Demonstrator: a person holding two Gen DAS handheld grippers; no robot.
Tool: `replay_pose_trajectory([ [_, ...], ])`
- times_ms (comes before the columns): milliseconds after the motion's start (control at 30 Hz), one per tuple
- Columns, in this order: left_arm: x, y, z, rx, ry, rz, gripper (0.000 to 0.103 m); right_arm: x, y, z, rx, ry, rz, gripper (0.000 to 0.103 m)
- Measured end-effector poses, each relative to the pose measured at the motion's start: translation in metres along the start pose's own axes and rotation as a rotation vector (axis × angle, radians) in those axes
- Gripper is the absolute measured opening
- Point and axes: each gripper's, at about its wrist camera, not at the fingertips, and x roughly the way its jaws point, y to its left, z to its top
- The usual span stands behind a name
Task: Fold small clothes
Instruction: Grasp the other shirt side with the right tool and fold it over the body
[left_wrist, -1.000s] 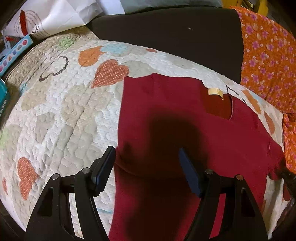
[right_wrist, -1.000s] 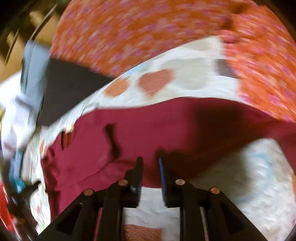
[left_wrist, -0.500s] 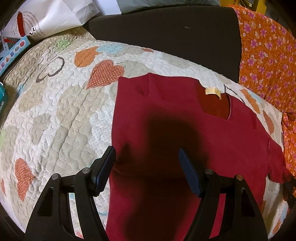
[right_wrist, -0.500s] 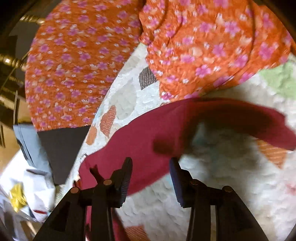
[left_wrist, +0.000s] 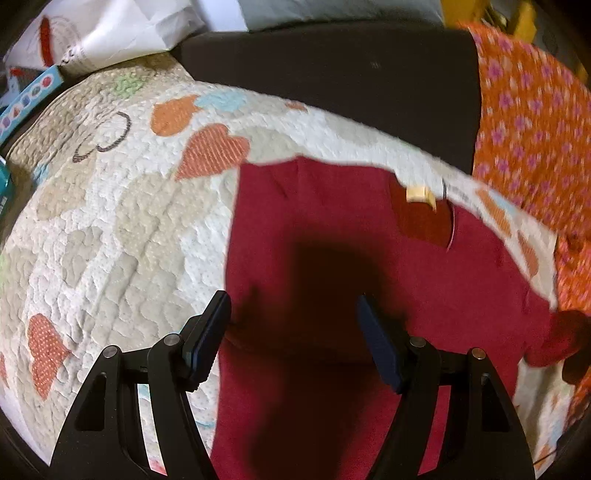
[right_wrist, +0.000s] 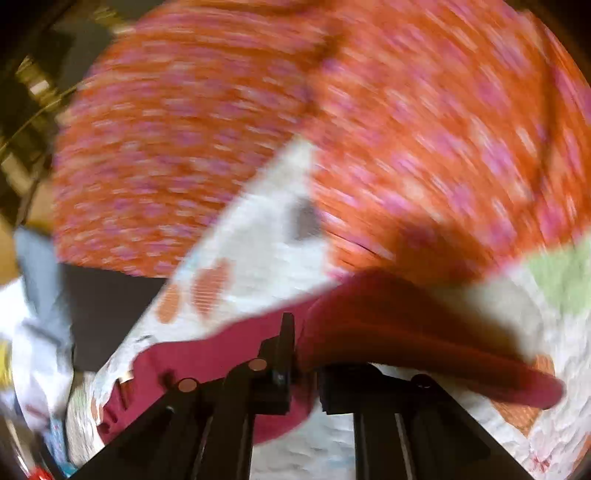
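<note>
**Closing on the sleeve: right fingers took the shirt's edge**

Closing around red cloth, the right gripper (right_wrist: 301, 354) had changed most in the last second. Half a second earlier its fingers stood apart above the shirt's right sleeve; now they were nearly together with a fold of the shirt (right_wrist: 388, 325) between them, and the cloth rose in a ridge from the fingers toward the sleeve end at the right. The heavy blur in that view, against the sharper frame just before, suggested the hand was moving with the cloth.

The left gripper (left_wrist: 293, 321) had changed little. Its fingers stood wide apart as before, gripping nothing, hovering low over the shirt (left_wrist: 332, 236) near its left edge, their shadow on the body of the garment.

The shirt lay mostly flat on the heart-patterned quilt (left_wrist: 110, 221), collar and tag (left_wrist: 417, 194) toward the far side. At its right edge the sleeve (left_wrist: 561, 339) now bunched up off the quilt, where a second ago it lay flatter. Beyond lay a dark cushion (left_wrist: 332, 74) and orange floral fabric (left_wrist: 535, 129).

Judged from this, the first fold was starting: the right sleeve was about to be carried inward across the body, with the left side yet to be taken.
</note>
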Motion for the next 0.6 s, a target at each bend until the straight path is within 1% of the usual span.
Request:
replay_pose_trajectory([
  [33,-0.004,0.005,0.004,-0.022,-0.016,-0.011,0.072,-0.004,0.030,-0.001,-0.090,-0.020,0.021,0.009],
  [67,-0.010,0.011,0.007,-0.042,-0.036,-0.037,0.072,-0.006,0.059,-0.005,-0.172,-0.025,0.048,0.009],
  [100,-0.015,0.015,0.010,-0.059,-0.054,-0.071,0.071,-0.005,0.098,-0.015,-0.262,-0.010,0.110,0.009],
  [133,-0.021,0.020,0.014,-0.078,-0.075,-0.120,0.071,-0.001,0.122,-0.024,-0.308,0.008,0.163,0.009],
  [167,-0.024,0.022,0.016,-0.088,-0.086,-0.149,0.072,0.005,0.157,-0.040,-0.371,0.044,0.247,0.009],
  [233,-0.029,0.027,0.018,-0.107,-0.101,-0.223,0.072,0.023,0.206,-0.072,-0.456,0.123,0.353,0.009],
  [267,-0.029,0.027,0.019,-0.111,-0.100,-0.255,0.073,0.039,0.235,-0.097,-0.512,0.191,0.411,0.009],
  [300,-0.028,0.027,0.019,-0.109,-0.094,-0.269,0.074,0.054,0.251,-0.116,-0.552,0.254,0.446,0.010],
  [333,-0.025,0.025,0.019,-0.101,-0.084,-0.269,0.075,0.071,0.266,-0.136,-0.592,0.337,0.461,0.010],
  [400,-0.020,0.020,0.018,-0.086,-0.059,-0.263,0.075,0.101,0.277,-0.169,-0.626,0.483,0.419,0.010],
  [433,-0.018,0.018,0.018,-0.080,-0.044,-0.265,0.075,0.106,0.273,-0.176,-0.621,0.506,0.407,0.011],
  [500,-0.013,0.014,0.016,-0.075,-0.023,-0.279,0.075,0.098,0.262,-0.179,-0.611,0.495,0.418,0.012],
  [600,-0.007,0.004,0.014,-0.061,-0.006,-0.284,0.075,0.076,0.239,-0.169,-0.602,0.458,0.412,0.017],
])
